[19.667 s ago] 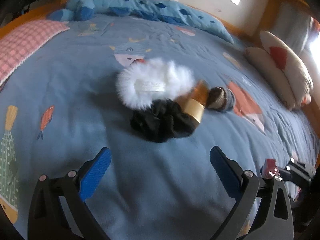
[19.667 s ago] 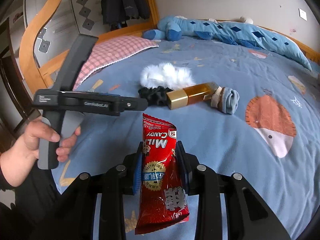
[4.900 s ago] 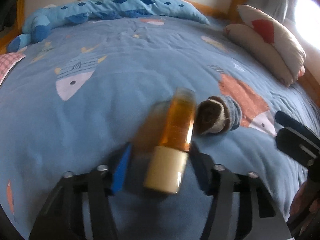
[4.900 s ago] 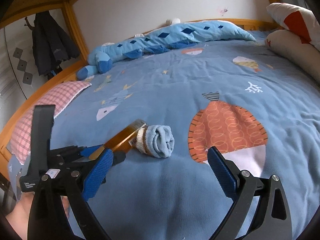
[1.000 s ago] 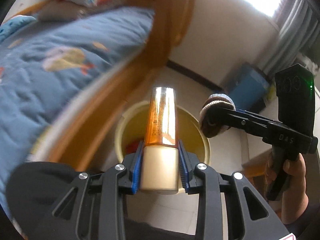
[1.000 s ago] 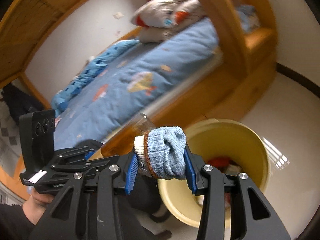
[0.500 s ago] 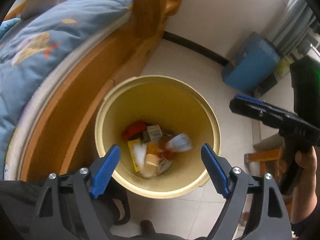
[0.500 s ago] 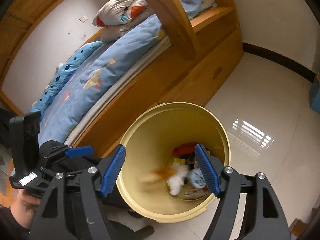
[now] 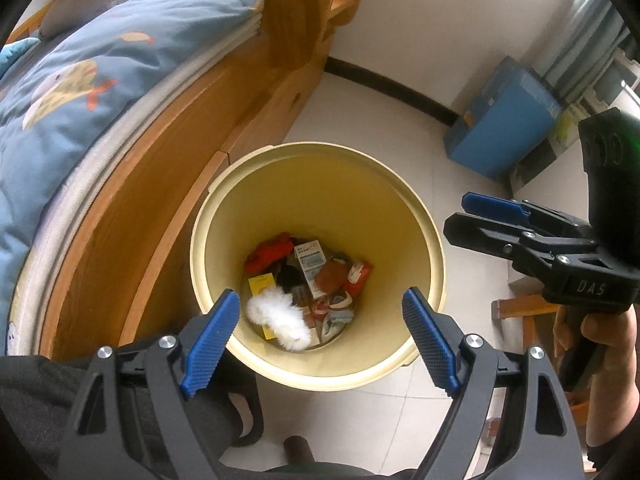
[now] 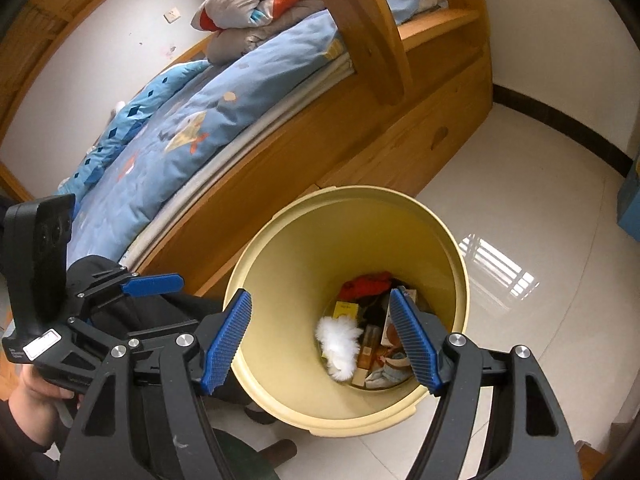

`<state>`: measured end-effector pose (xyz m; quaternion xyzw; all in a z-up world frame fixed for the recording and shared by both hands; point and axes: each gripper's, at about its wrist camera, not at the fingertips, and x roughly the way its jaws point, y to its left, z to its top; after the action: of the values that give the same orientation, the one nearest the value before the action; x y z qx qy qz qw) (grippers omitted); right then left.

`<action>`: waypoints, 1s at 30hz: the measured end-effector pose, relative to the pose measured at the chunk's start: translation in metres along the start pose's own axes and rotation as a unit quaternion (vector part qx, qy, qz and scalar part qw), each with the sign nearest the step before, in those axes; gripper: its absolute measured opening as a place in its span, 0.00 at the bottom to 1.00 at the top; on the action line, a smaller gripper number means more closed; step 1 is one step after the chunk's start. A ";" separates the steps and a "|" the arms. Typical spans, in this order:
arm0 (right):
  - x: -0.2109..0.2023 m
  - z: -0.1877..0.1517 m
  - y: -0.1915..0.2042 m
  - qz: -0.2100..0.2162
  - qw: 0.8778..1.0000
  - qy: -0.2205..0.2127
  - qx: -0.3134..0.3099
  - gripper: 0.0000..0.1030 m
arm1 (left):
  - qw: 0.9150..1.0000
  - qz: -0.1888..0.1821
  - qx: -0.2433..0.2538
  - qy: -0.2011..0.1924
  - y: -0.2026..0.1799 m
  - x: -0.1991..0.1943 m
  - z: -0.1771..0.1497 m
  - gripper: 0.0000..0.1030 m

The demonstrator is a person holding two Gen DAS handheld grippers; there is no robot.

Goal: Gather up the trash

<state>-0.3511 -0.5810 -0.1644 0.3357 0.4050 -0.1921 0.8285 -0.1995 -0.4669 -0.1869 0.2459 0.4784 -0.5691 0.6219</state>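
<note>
Both claws, left and right, gape empty above bin; swinging away might tip it, seemingly light.

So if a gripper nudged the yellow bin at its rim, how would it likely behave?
The bin looks like thin plastic, tall, holding only a shallow layer of trash, so it is probably light. On the glossy floor tile it would likely slide. A push high at the rim might tip it instead.
</note>
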 end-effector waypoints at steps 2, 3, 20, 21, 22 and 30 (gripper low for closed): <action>-0.003 0.002 0.004 -0.003 1.000 -0.005 -0.005 0.68 | 1.000 -0.006 -0.003 -0.008 0.001 -0.004 0.000 0.81; -0.006 0.004 0.007 -0.004 1.000 -0.006 -0.008 0.68 | 1.000 -0.007 -0.004 -0.010 0.002 -0.006 0.000 0.81; -0.011 0.049 0.140 0.090 0.987 -0.031 -0.131 0.70 | 0.984 0.082 -0.074 -0.139 0.069 -0.128 -0.029 0.82; -0.009 0.052 0.152 0.101 0.984 -0.030 -0.142 0.71 | 0.981 0.091 -0.081 -0.149 0.076 -0.139 -0.034 0.82; -0.007 0.055 0.165 0.112 0.982 -0.032 -0.152 0.71 | 0.977 0.106 -0.094 -0.162 0.087 -0.153 -0.041 0.83; 0.023 0.057 0.299 0.218 0.942 -0.023 -0.253 0.76 | 0.934 0.205 -0.195 -0.219 0.164 -0.237 -0.105 0.85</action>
<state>-0.1300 -0.4126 -0.0371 0.1910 0.3378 0.0945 0.9168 -0.0528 -0.2276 -0.0626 0.0818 0.3715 -0.3642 0.8501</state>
